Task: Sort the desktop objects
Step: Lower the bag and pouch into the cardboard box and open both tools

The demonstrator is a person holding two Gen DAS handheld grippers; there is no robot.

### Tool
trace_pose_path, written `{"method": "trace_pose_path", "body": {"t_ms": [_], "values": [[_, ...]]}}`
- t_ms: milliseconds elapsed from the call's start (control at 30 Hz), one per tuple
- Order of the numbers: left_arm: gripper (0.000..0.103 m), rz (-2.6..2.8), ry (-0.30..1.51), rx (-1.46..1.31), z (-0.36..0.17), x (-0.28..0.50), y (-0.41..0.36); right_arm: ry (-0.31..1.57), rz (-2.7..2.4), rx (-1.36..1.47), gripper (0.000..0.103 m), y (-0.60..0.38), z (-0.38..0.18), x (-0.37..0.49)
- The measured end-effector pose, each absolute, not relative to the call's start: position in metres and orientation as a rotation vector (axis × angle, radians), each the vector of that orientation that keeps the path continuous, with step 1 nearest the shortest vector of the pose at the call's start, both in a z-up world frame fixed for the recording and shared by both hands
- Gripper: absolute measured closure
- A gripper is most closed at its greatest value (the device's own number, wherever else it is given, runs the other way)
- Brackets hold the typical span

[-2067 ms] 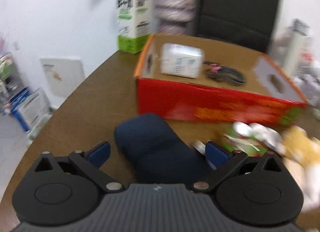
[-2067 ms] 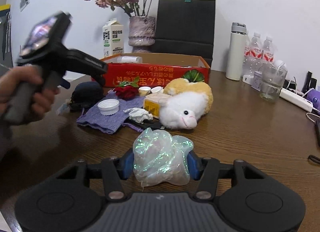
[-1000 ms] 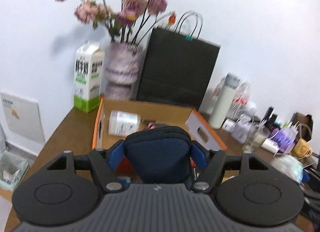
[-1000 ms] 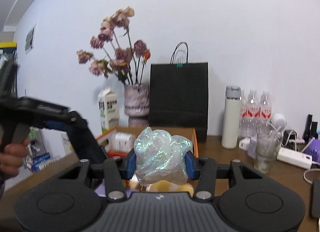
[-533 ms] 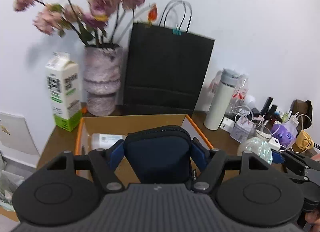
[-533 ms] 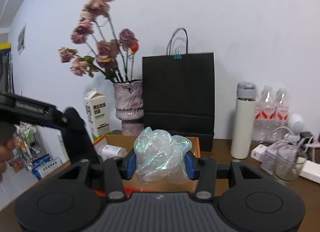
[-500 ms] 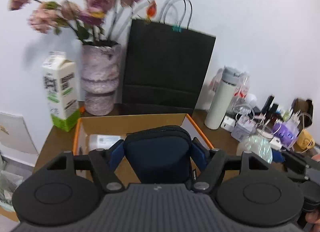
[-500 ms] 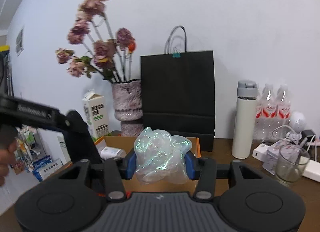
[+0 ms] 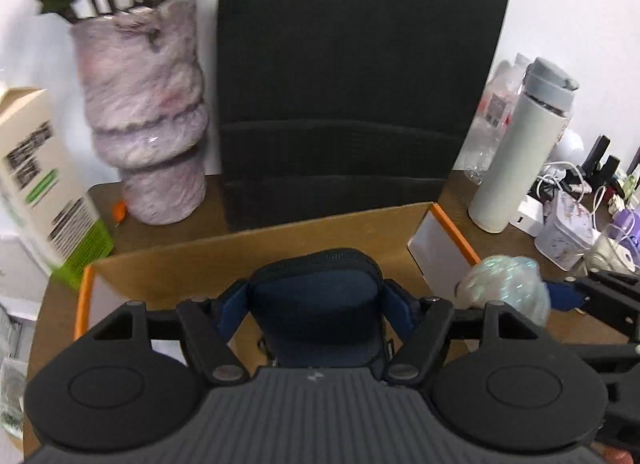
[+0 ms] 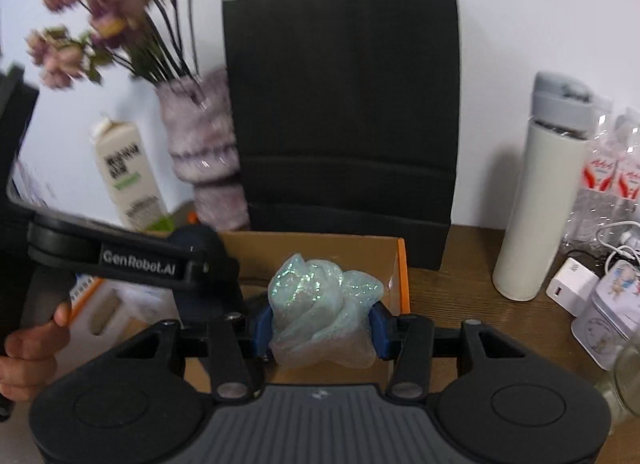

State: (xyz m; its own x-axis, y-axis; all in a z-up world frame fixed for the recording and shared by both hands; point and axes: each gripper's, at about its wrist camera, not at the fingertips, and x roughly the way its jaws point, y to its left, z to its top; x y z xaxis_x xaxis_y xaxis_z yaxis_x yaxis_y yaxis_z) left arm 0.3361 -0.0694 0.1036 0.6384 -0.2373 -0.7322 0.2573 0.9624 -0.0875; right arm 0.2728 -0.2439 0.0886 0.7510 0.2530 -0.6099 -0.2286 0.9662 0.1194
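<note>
My left gripper (image 9: 316,304) is shut on a navy zip pouch (image 9: 316,312) and holds it over the open cardboard box (image 9: 360,232) with orange edges. My right gripper (image 10: 320,328) is shut on a crumpled iridescent plastic wrap (image 10: 320,316), held over the box's right part (image 10: 402,264). The wrap also shows at the right in the left wrist view (image 9: 504,292). The left gripper with the pouch shows at the left in the right wrist view (image 10: 200,260).
Behind the box stand a black paper bag (image 9: 352,83), a pink vase with dried flowers (image 9: 148,111) and a milk carton (image 9: 36,183). A white thermos (image 10: 540,199), water bottles (image 10: 612,183), a charger (image 10: 568,284) and a tin (image 10: 608,316) stand at the right.
Both grippers have moved forward and lower over the box, with the pouch and the wrap still held. The bag and the vase look closer.
</note>
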Motion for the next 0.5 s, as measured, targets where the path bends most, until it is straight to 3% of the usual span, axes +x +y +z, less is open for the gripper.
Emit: {"method": "trace_pose_path", "body": {"t_ms": [167,267,500], "values": [[0.027,-0.265,0.884,0.056,0.085,0.372,-0.076,0.74,0.244,-0.011,0.055,-0.231,0.068,0.314],[0.013,-0.269,0.887,0.025,0.081,0.38,-0.07,0.767,0.225,-0.037,0.054,-0.225,0.059,0.334],[0.007,-0.208,0.853,0.037,0.098,0.371,-0.033,0.802,0.171,-0.039,0.038,-0.22,0.053,0.362]]}}
